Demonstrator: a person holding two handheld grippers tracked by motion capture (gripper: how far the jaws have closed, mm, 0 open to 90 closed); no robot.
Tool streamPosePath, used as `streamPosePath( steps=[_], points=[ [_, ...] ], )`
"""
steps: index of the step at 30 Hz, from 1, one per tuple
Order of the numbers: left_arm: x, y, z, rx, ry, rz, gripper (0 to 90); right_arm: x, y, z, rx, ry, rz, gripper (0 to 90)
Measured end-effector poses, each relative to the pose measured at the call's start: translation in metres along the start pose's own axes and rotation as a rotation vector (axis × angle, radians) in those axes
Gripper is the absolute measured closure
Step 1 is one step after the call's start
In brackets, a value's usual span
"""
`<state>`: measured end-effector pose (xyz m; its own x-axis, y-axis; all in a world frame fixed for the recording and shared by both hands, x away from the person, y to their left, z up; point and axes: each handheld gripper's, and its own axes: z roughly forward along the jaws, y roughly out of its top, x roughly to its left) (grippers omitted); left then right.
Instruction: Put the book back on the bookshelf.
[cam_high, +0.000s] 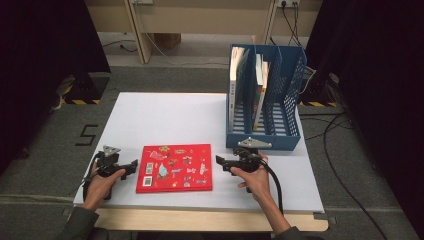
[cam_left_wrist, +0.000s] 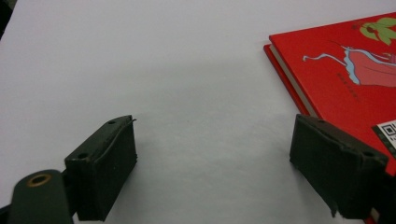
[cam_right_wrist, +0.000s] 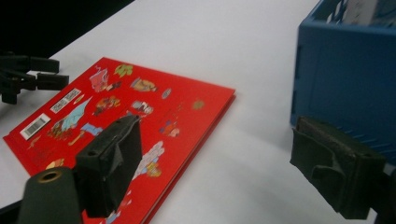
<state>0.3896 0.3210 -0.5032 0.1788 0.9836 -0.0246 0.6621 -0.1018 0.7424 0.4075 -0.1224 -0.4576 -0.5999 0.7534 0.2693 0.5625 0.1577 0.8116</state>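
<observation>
The left gripper (cam_high: 134, 165) is waiting at the left edge of the red book (cam_high: 175, 168), jaws standing wide with nothing between them. The book is lying flat on the white table (cam_high: 160, 115), probably ready for lifting. The right gripper (cam_high: 220, 162) is facing its right edge, jaws also wide and empty. Behind it, the blue file rack (cam_high: 287, 90) is holding two upright books (cam_high: 239, 82) in its left compartments.
</observation>
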Motion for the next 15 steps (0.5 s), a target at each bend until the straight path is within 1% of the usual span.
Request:
streamPosePath(
  steps=[4,5,6,7,9,11,12,13,15],
  points=[
    [-0.004,-0.003,-0.004,0.012,-0.032,0.032,13.5,0.003,-0.01,0.007,0.044,0.027,0.002,16.4],
    [-0.004,-0.003,-0.005,0.011,-0.034,0.037,13.6,0.004,-0.012,0.009,0.054,0.043,0.012,16.4],
    [-0.004,-0.003,-0.005,0.011,-0.034,0.037,13.6,0.004,-0.012,0.009,0.054,0.043,0.012,16.4],
    [-0.005,-0.003,-0.005,0.015,-0.039,0.041,13.7,0.005,-0.015,0.011,0.06,0.052,0.027,16.4],
    [-0.008,-0.003,-0.006,0.02,-0.049,0.05,14.2,0.006,-0.017,0.013,0.075,0.05,0.014,16.4],
    [-0.009,-0.003,-0.006,0.02,-0.048,0.05,15.6,0.007,-0.018,0.013,0.078,0.048,0.009,16.5],
    [-0.01,-0.002,-0.007,0.023,-0.051,0.057,18.8,0.009,-0.019,0.015,0.089,0.058,0.006,16.6],
    [-0.01,-0.002,-0.007,0.023,-0.051,0.057,19.8,0.009,-0.019,0.015,0.089,0.058,0.006,16.6],
    [-0.012,-0.002,-0.008,0.027,-0.056,0.064,23.0,0.011,-0.023,0.016,0.106,0.048,-0.003,18.0]
  ],
)
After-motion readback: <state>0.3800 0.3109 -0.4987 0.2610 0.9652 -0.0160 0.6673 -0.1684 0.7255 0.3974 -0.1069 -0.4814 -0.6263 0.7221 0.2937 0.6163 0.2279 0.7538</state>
